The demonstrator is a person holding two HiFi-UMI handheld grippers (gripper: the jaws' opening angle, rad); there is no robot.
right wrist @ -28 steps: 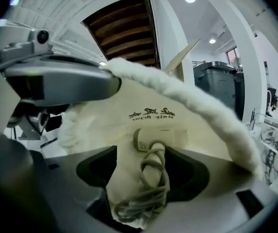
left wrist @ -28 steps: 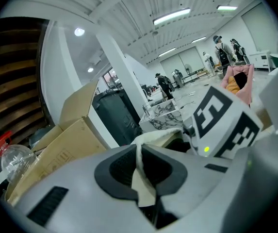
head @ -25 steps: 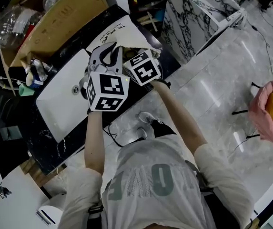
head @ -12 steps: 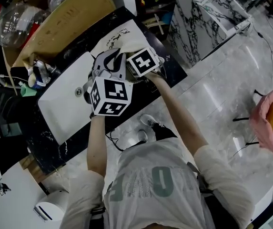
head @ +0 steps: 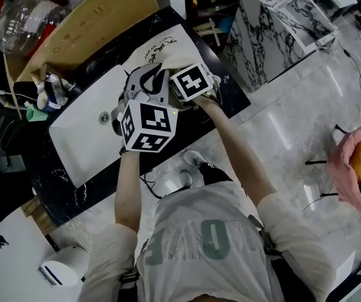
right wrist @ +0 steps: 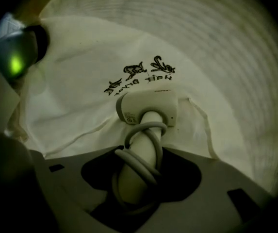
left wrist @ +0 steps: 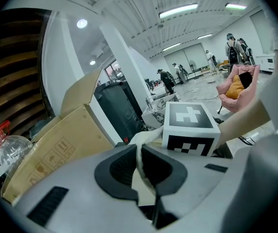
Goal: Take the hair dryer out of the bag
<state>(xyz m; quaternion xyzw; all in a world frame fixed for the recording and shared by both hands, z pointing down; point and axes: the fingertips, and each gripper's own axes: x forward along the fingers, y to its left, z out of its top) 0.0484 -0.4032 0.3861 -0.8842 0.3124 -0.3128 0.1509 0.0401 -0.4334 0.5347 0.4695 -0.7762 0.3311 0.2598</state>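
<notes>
A cream cloth bag (head: 167,46) with black print lies on the dark counter (head: 230,96). My left gripper (left wrist: 146,178) is shut on a fold of the bag's edge (left wrist: 141,149) and holds the mouth up. My right gripper (right wrist: 139,183) reaches inside the bag; in the head view only its marker cube (head: 193,82) shows. The white hair dryer (right wrist: 148,108) lies on the cloth inside, its cord wound round the handle (right wrist: 136,166). The handle sits between the right jaws, which are closing around it with dark gaps still on both sides.
A white basin (head: 82,131) is set in the counter left of the bag. A cardboard box (head: 85,24) and a clear plastic bag (head: 19,17) stand behind. A marble-patterned cabinet (head: 275,17) is at the back right, and a pink seat (head: 356,162) stands on the floor.
The right gripper's cube has tipped and sunk slightly toward the bag's mouth. The left gripper keeps its hold on the bag's edge.
</notes>
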